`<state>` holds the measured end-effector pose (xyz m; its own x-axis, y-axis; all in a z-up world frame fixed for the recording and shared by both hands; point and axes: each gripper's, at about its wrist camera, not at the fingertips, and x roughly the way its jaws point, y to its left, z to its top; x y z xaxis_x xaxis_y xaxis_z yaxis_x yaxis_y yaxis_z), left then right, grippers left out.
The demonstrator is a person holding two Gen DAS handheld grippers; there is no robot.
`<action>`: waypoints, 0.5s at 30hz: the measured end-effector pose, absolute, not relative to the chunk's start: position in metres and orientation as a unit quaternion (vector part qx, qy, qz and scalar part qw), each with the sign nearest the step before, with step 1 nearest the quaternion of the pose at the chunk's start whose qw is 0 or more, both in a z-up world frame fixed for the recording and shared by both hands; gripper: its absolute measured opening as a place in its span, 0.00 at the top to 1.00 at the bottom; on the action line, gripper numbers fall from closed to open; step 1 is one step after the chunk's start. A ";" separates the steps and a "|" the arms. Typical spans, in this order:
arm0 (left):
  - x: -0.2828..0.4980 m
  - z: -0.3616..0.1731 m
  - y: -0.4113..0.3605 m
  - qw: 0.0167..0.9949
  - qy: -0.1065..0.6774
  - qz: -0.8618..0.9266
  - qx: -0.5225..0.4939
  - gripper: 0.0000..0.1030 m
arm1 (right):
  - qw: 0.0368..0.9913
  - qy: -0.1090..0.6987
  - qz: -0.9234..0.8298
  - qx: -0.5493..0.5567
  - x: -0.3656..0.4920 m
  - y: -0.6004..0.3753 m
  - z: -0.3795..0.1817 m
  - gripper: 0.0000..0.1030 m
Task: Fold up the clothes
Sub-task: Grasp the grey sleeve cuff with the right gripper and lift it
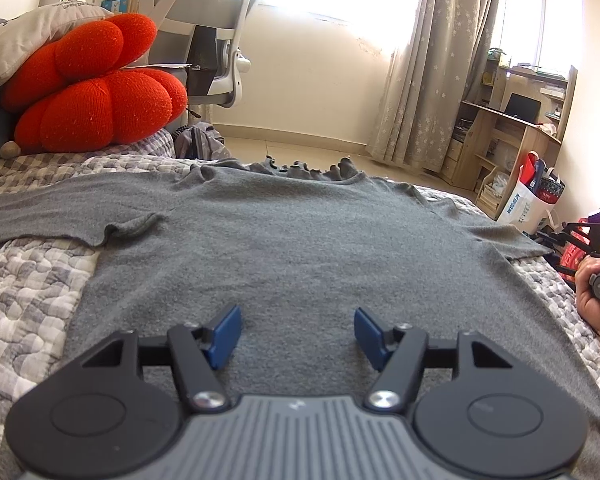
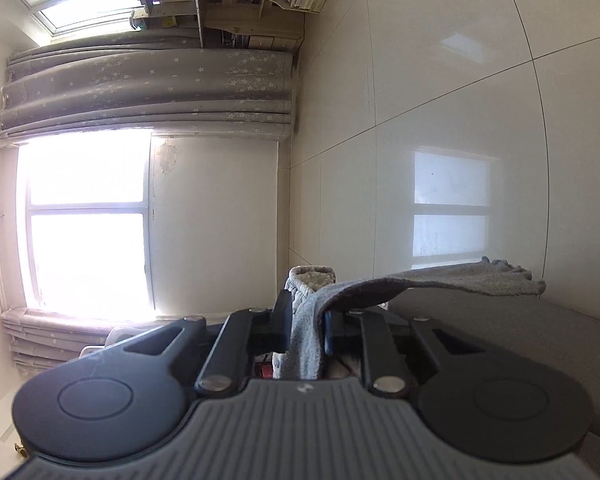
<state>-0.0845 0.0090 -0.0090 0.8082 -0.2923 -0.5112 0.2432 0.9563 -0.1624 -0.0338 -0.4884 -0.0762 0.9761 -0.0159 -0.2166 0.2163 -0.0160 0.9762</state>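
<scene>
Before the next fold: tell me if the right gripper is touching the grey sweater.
Touching. The right wrist view shows the right gripper closed on a fold of the grey sweater, fabric pinched between its fingers.

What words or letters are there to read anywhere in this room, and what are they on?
"RRY", it seems, on the dark bag by the shelves; the rest is hidden.
Blue print on the white bag: too blurred to read.
Dark letters on the grey pillow: too small to read.
The grey sweater bears no writing.
</scene>
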 end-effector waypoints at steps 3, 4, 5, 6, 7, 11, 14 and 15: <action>-0.085 -0.009 0.009 0.950 0.276 -0.140 -0.043 0.38 | 0.688 0.084 -0.086 0.716 -0.025 -0.490 -0.081 0.78; -0.085 -0.009 0.008 0.950 0.276 -0.140 -0.042 0.38 | 0.685 0.090 -0.091 0.717 -0.023 -0.491 -0.084 0.78; -0.084 -0.009 0.008 0.950 0.276 -0.140 -0.041 0.38 | 0.682 0.096 -0.095 0.719 -0.021 -0.492 -0.087 0.78; -0.084 -0.009 0.008 0.950 0.276 -0.139 -0.040 0.38 | 0.679 0.099 -0.098 0.721 -0.020 -0.493 -0.088 0.78; -0.084 -0.009 0.008 0.950 0.276 -0.139 -0.040 0.38 | 0.678 0.100 -0.100 0.722 -0.019 -0.494 -0.088 0.78; -0.084 -0.009 0.007 0.951 0.276 -0.138 -0.036 0.38 | 0.672 0.099 -0.110 0.726 -0.015 -0.501 -0.090 0.78; -0.084 -0.010 0.008 0.951 0.276 -0.138 -0.035 0.38 | 0.702 0.074 -0.102 0.701 -0.018 -0.498 -0.078 0.92; -0.084 -0.010 0.008 0.951 0.276 -0.138 -0.035 0.38 | 0.717 0.065 -0.100 0.687 -0.020 -0.497 -0.072 0.94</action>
